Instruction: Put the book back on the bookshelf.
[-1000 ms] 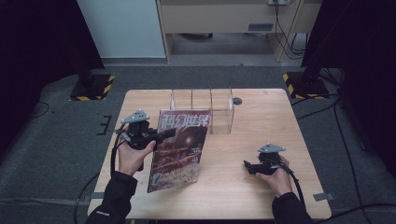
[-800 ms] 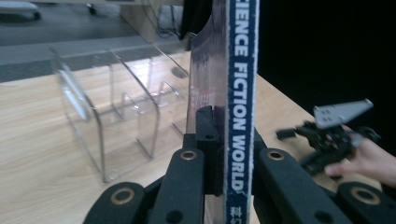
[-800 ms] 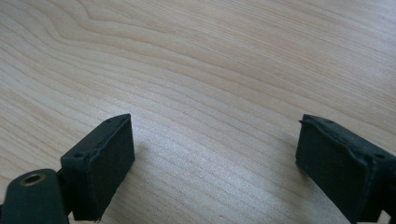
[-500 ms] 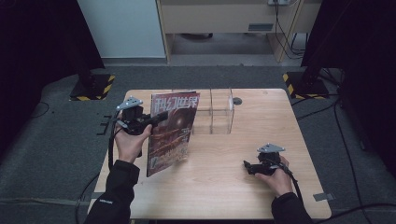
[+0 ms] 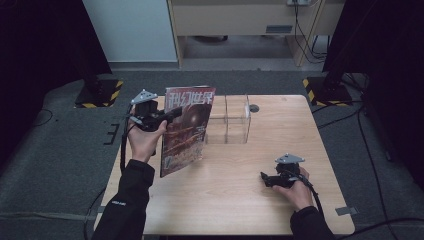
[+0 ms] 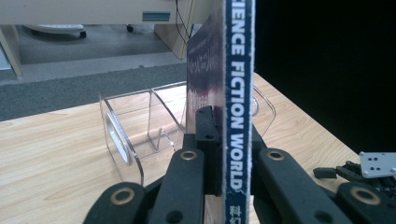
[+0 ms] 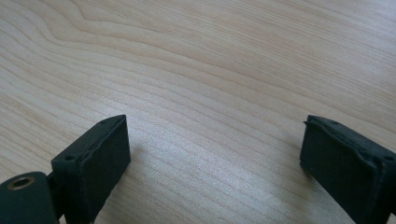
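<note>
A magazine (image 5: 186,127) with a dark red cover stands nearly upright above the table's left side, held by its spine edge. My left gripper (image 5: 167,116) is shut on it, the person's left hand below. In the left gripper view the blue spine (image 6: 238,93) reading "SCIENCE FICTION WORLD" is pinched between the two black jaws. Just right of the magazine stands a clear plastic divided rack (image 5: 227,120), seen behind the spine as the rack (image 6: 135,126). My right gripper (image 5: 266,180) rests on the table at the front right, and my right gripper (image 7: 212,163) is open over bare wood.
The wooden table (image 5: 235,200) has a small dark grommet hole (image 5: 254,107) behind the rack. Dark floor surrounds the table, with yellow-black striped stand bases (image 5: 100,94) at the back left and back right. A cabinet stands beyond.
The left hand has lifted the magazine from lying tilted on the table to standing nearly upright, moving up and toward the rack. The right gripper has not moved.
</note>
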### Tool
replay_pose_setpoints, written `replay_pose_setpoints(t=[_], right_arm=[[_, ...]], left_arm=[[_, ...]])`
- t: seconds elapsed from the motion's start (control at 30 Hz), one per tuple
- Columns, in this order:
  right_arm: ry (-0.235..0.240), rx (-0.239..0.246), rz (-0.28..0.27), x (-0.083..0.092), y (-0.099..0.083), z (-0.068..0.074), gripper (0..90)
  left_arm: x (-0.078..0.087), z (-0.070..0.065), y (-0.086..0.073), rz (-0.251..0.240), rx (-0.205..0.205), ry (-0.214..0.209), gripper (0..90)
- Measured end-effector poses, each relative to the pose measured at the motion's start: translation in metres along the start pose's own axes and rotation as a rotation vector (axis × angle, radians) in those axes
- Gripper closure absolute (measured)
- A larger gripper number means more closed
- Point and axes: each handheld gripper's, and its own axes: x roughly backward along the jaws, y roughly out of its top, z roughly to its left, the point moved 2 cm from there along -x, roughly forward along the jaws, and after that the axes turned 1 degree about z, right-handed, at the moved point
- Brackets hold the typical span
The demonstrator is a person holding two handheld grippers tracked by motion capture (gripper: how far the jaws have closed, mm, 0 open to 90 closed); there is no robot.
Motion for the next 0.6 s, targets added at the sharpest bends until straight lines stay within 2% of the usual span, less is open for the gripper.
replay_pose_setpoints(t=[0.17, 0.3, 0.4, 0.6], right_arm=[[0.002, -0.001, 0.003, 0.0, 0.0, 0.0, 8.5], [0.002, -0.003, 0.004, 0.0, 0.0, 0.0, 8.3], [0.002, -0.002, 0.004, 0.0, 0.0, 0.0, 8.0], [-0.001, -0.003, 0.004, -0.001, 0.0, 0.001, 7.8]], left_arm=[[0.002, 0.007, 0.008, -0.004, -0.003, 0.001, 83.8], [0.005, 0.019, 0.011, -0.031, 0.034, 0.002, 83.8], [0.003, 0.024, 0.013, -0.031, 0.038, 0.026, 83.8], [-0.012, 0.031, 0.016, -0.001, 0.03, 0.079, 83.8]])
